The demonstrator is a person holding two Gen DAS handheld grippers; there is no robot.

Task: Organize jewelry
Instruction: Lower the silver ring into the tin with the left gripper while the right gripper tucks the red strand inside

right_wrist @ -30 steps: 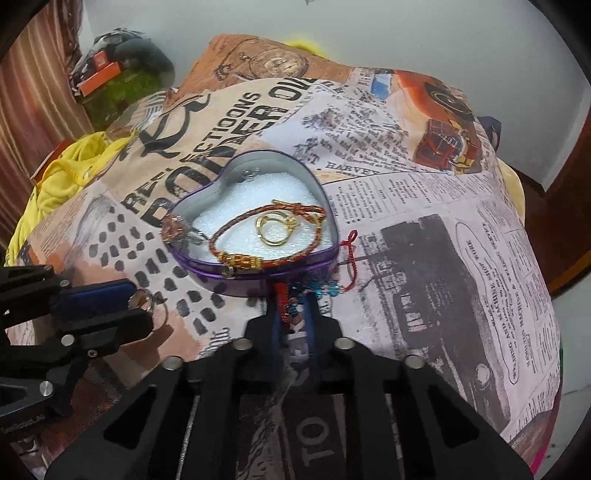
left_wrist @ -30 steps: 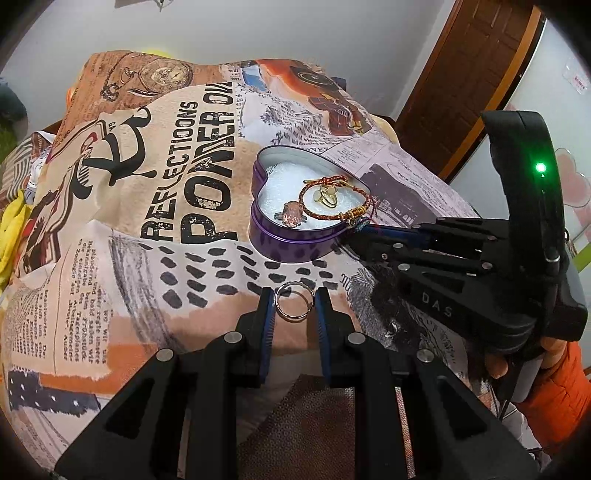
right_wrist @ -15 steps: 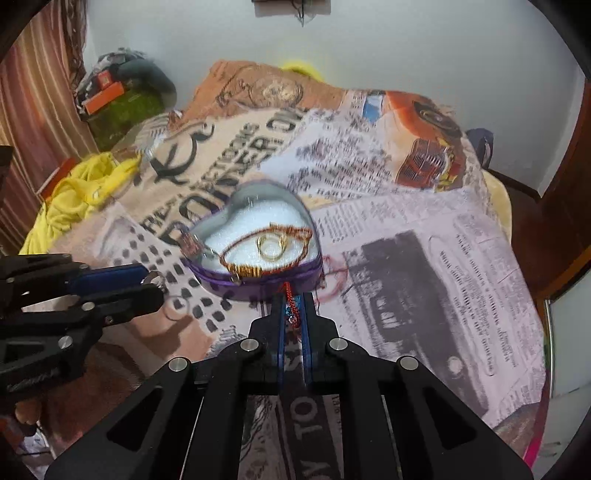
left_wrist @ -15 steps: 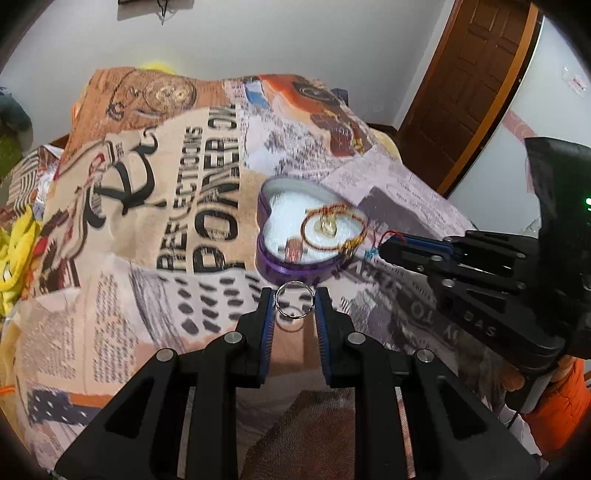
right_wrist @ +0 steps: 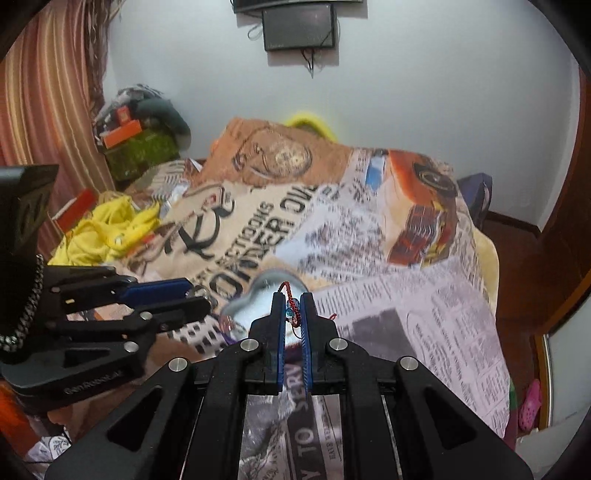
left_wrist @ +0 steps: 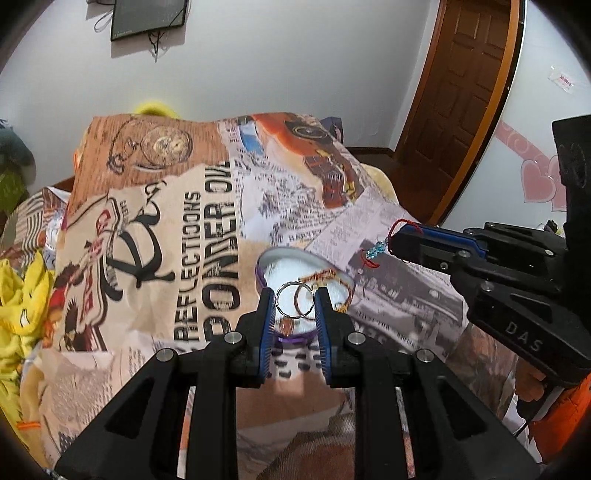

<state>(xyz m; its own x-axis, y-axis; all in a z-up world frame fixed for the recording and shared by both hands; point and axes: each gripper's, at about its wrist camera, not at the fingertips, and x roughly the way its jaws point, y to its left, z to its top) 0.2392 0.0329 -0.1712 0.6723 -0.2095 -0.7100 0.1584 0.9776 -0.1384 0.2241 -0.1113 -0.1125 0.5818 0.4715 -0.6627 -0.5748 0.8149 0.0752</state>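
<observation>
My left gripper is shut on a silver ring and holds it in the air above the purple heart-shaped tin. The tin lies on the printed bedspread and holds an orange braided bracelet, a gold ring and a pink pendant. My right gripper is shut on a red cord bracelet with blue beads, lifted above the tin. In the left wrist view the right gripper hangs that bracelet at the right of the tin.
Yellow clothes lie at the bed's left side. A brown door stands at the right. A dark screen hangs on the white wall. Green and orange clutter sits by the striped curtain.
Both grippers have risen from the bedspread. The left lifted the silver ring off the cloth; the right lifted the red cord bracelet. The tin now looks farther below.
</observation>
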